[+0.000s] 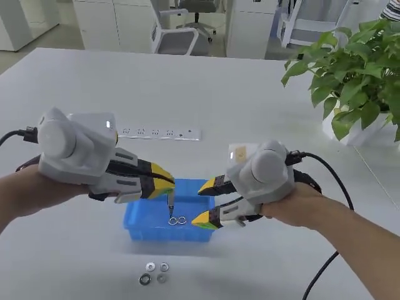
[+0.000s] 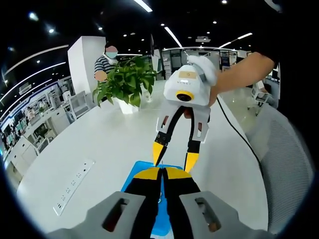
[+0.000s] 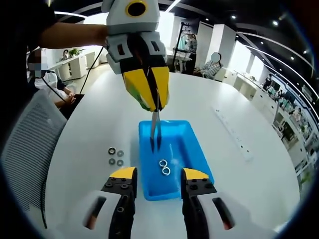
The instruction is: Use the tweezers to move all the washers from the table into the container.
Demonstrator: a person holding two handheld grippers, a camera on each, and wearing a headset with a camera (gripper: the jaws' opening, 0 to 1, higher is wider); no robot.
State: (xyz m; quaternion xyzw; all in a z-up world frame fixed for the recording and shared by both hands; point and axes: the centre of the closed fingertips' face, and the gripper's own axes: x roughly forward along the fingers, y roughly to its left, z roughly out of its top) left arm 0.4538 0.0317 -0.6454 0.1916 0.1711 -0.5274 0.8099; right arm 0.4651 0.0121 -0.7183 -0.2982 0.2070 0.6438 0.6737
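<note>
Blue container (image 1: 140,228) held two washers (image 1: 177,220) under tweezers (image 1: 169,203) clenched in the left gripper (image 1: 172,180) (right gripper (image 1: 199,205) gaped idle); four washers (image 1: 154,274) lay on the table (image 1: 250,112), the next pick seemingly calling for a precise pinch

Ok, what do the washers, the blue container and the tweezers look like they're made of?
Washers: probably metal, grey with a dull shine. Container: likely plastic, uniform glossy blue. Tweezers: seemingly metal, thin and silvery, though too small to be sure.
</note>
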